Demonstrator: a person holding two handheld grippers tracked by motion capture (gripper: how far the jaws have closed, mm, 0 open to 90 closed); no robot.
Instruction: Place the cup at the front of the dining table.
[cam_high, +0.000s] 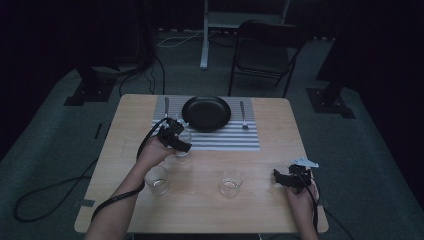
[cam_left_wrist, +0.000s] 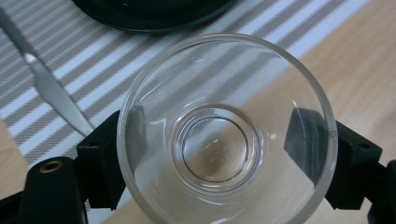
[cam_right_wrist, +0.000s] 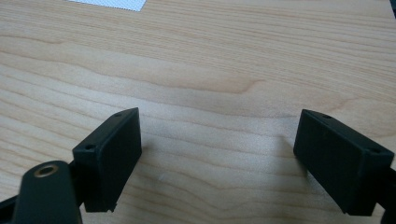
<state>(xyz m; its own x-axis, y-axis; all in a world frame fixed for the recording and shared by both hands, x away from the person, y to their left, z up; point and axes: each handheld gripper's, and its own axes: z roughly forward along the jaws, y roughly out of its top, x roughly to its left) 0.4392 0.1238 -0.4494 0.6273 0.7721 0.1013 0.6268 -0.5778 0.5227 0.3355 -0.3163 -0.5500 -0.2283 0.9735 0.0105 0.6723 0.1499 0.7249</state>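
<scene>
Desk (cam_high: 260, 165), light wood, carries a half-laid place setting. Striped mat (cam_high: 235, 140) lies at the far middle, and every place below is given from it. Black plate (cam_high: 206, 113) sits centred on the mat, a knife (cam_high: 166, 106) on its left strip and a fork (cam_high: 243, 115) on its right strip.

Left gripper (cam_high: 181, 142) stands at the mat's near-left corner, jaws set on either side of a clear glass (cam_left_wrist: 226, 135); the pads (cam_left_wrist: 306, 135) appear to press the wall, so it reads as held. In the left gripper view the glass base straddles the mat's edge, part over stripes, part over bare wood; lifted or resting cannot be told. Two more glasses wait on bare wood nearer the person: one (cam_high: 157, 179) near-left of the mat, one (cam_high: 230, 183) straight in front of it.

Right gripper (cam_high: 286, 178) rests well off the mat's near-right corner, jaws spread wide, nothing between them.

Judgement: plate and cutlery look placed; the glasses are the work in hand, with the first just arriving and two left.

Room: the knife and plate rim lie close beyond the held glass, so there is little slack. Wood near the mat is open. The right gripper sits near the desk's right edge.
</scene>
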